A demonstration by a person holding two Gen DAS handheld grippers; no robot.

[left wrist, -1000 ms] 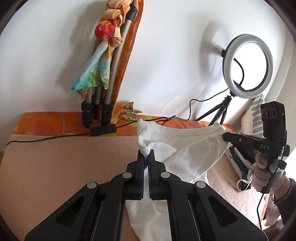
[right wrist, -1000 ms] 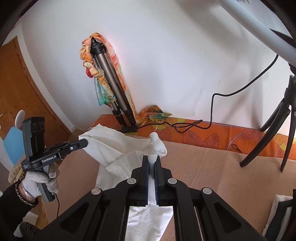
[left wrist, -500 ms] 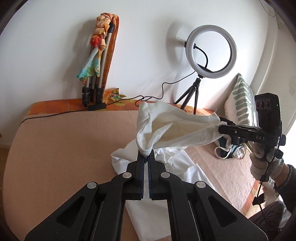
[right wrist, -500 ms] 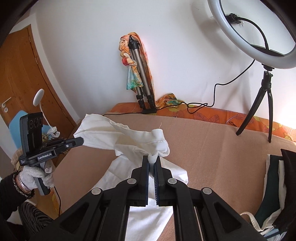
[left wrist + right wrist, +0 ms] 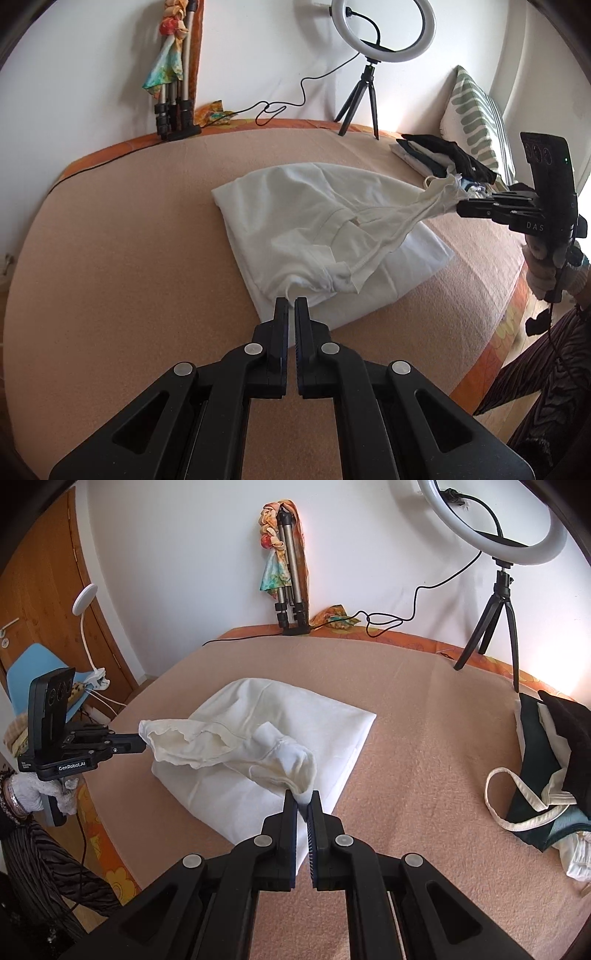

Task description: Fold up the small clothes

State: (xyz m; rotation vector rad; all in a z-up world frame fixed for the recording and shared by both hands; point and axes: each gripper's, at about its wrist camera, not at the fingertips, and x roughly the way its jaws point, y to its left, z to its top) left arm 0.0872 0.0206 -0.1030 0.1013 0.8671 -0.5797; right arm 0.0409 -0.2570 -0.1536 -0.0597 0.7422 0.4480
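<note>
Both grippers have carried the white garment (image 5: pixel 295 221) down from mid-air, and most of it now lies on the tan blanket (image 5: pixel 110 258), doubled over itself. Left gripper (image 5: pixel 290 301) is clamped on the near-left corner and right gripper (image 5: pixel 302 794) on the near-right corner, with the edge between them off the surface. By this reading, a fold is nearly laid; release comes next.
</note>
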